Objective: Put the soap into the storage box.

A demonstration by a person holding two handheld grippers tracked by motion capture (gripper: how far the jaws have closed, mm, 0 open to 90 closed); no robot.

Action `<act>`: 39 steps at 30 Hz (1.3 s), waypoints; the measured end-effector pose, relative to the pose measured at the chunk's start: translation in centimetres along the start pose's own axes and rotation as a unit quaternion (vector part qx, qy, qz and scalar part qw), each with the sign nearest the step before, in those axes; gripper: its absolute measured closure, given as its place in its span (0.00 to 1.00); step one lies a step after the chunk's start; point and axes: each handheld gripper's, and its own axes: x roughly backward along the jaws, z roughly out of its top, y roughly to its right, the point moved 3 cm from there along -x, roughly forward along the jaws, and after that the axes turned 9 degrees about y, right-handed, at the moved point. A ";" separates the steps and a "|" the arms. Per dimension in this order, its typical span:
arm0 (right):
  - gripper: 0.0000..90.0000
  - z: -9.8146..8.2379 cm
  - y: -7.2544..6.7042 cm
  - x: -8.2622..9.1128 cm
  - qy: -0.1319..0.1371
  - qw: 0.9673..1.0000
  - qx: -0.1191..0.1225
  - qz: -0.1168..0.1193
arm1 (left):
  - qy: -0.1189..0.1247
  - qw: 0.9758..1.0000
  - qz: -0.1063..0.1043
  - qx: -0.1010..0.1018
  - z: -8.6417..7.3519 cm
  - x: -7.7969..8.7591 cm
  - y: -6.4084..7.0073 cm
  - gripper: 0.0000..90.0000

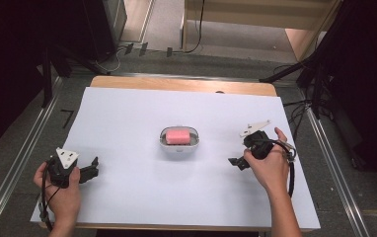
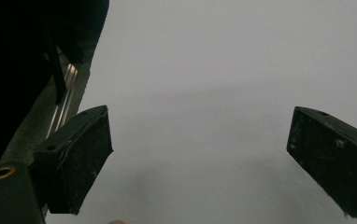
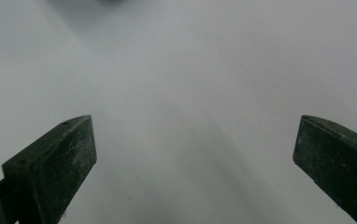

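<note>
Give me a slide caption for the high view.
Pink soap in a white dish at table centre, an open tool at left and right.

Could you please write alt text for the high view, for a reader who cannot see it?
A pink block sits in a small white dish mid-table on a white sheet. The left gripper and right gripper rest apart from it on either side, both empty.

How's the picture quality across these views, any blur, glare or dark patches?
High view: soft but even light on the white sheet, the pink soap in its dish readable, room edges black. Left gripper view: hazy featureless sheet, dark upper-left corner, left gripper jaws sharp. Right gripper view: washed-out grey, faint shadow, right gripper open.
</note>
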 end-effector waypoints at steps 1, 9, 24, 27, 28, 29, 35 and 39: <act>0.00 -0.3 0.1 0.1 0.003 1.000 -0.001 -0.001 | -0.001 1.000 0.000 -0.001 0.0 0.0 0.0 0.08; 0.00 -3.0 0.3 1.0 0.017 1.000 -0.021 -0.008 | 0.001 1.000 -0.002 0.002 0.0 0.0 0.0 0.08; 0.00 -8.2 0.3 2.3 0.064 0.997 -0.041 -0.021 | -0.001 1.000 -0.001 0.000 0.0 0.0 0.0 0.08; 0.00 -9.0 0.3 2.7 0.079 0.996 -0.043 -0.028 | -0.001 1.000 -0.002 -0.001 0.0 0.1 0.0 0.08; 0.00 -9.3 0.2 2.9 0.081 0.995 -0.050 -0.030 | -0.001 1.000 -0.002 -0.002 0.0 0.1 0.0 0.08; 0.00 -9.6 0.3 3.0 0.085 0.995 -0.050 -0.033 | -0.001 1.000 -0.001 -0.002 0.0 0.1 0.0 0.08; 0.00 -11.2 0.4 3.7 0.107 0.991 -0.065 -0.043 | -0.001 1.000 -0.002 -0.004 0.0 0.1 0.1 0.08; 0.00 -12.1 0.4 4.5 0.119 0.989 -0.071 -0.051 | -0.001 1.000 -0.001 -0.004 0.0 0.1 0.1 0.08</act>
